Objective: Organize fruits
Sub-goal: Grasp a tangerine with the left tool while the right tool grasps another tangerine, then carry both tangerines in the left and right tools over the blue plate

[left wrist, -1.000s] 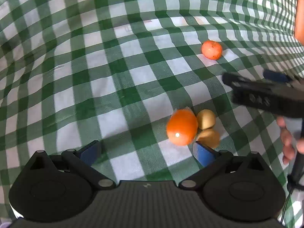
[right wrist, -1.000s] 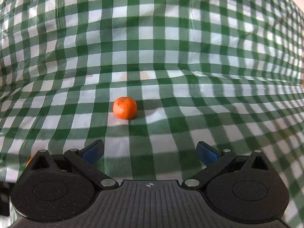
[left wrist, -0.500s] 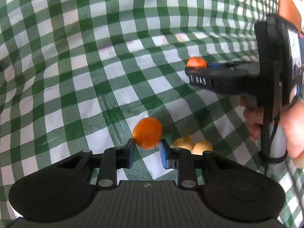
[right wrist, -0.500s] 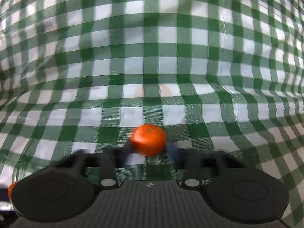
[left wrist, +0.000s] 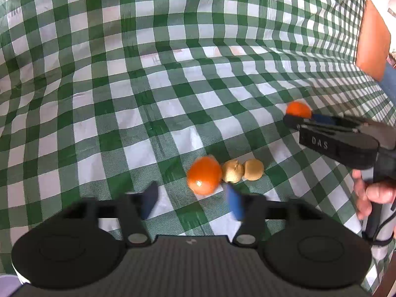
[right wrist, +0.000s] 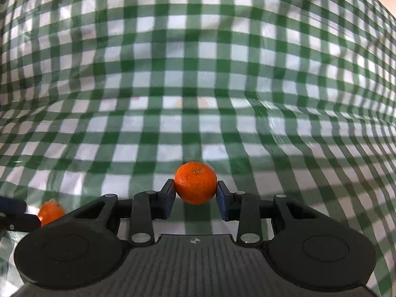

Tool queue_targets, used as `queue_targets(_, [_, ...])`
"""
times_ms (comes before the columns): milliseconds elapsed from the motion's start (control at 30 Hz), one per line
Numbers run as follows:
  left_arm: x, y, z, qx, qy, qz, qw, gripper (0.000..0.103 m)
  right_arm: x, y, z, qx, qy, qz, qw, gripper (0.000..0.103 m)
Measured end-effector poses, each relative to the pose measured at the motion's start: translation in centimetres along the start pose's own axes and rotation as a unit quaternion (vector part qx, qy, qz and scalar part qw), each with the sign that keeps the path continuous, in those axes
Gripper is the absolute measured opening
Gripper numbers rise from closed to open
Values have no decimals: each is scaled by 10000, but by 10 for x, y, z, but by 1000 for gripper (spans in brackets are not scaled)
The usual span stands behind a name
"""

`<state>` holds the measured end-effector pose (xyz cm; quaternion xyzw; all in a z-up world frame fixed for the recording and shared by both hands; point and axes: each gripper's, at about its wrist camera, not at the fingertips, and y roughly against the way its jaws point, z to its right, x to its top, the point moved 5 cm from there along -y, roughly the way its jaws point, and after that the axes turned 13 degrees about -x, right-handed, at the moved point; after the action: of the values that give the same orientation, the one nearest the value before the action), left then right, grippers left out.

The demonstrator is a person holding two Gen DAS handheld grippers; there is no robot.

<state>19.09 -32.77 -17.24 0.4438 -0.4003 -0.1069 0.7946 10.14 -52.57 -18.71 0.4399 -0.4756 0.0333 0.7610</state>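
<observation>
1. One green checked cloth (left wrist: pixel 153 104) covers the counter.
2. The left gripper (left wrist: pixel 190 201) hangs with its fingers opening; the big orange (left wrist: pixel 205 175) lies free on the cloth just ahead, touching two small brown fruits (left wrist: pixel 242 170), likely set down to group them.
3. The right gripper (right wrist: pixel 195 199) has its fingers clamped on a small orange (right wrist: pixel 195 182), held above the cloth, probably bound for that row.

Black left gripper (left wrist: pixel 191 199), blue pads; right gripper (right wrist: pixel 195 199) marked "DAS".
</observation>
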Motion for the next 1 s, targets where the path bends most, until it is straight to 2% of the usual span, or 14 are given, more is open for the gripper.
queue_targets(133, [-2,-12,4,-117,-135,-141,9997,75,-9,-7,2,22,-123,-186,9997,37])
queue_targets(233, [2,-27,2,-59,-83,-103,9999,75,-14,-14,1,22,-131,-229,9997,37])
queue_targets(333, [7,-36,-4,-57,2,-71,10000,71,-23,-14,14,28,-246,-297,9993,37])
queue_targets(400, [12,-35,-5,-179,29,58,9998,62,-27,-19,16,40,-300,-356,9989,37])
queue_targets(467, [16,-37,-4,-198,-80,-28,9998,42,-34,-14,28,68,-321,-320,9989,37])
queue_targets(533, [16,-45,-4,-215,-167,-226,9994,39,-35,-17,28,74,-279,-284,9992,38])
queue_targets(667, [14,-46,-2,-215,-309,-180,9991,37,-33,-20,27,78,-271,-285,9992,38])
queue_targets(767, [12,-28,0,-166,-189,18,9997,37,-31,-9,31,6,-110,-110,9999,37])
queue_targets(867, [8,15,6,-62,-127,333,9993,37,-26,33,37,25,-162,157,9997,37])
queue_targets(1000, [-11,84,19,98,-40,723,9973,37,-20,95,33,259,-436,429,9978,37])
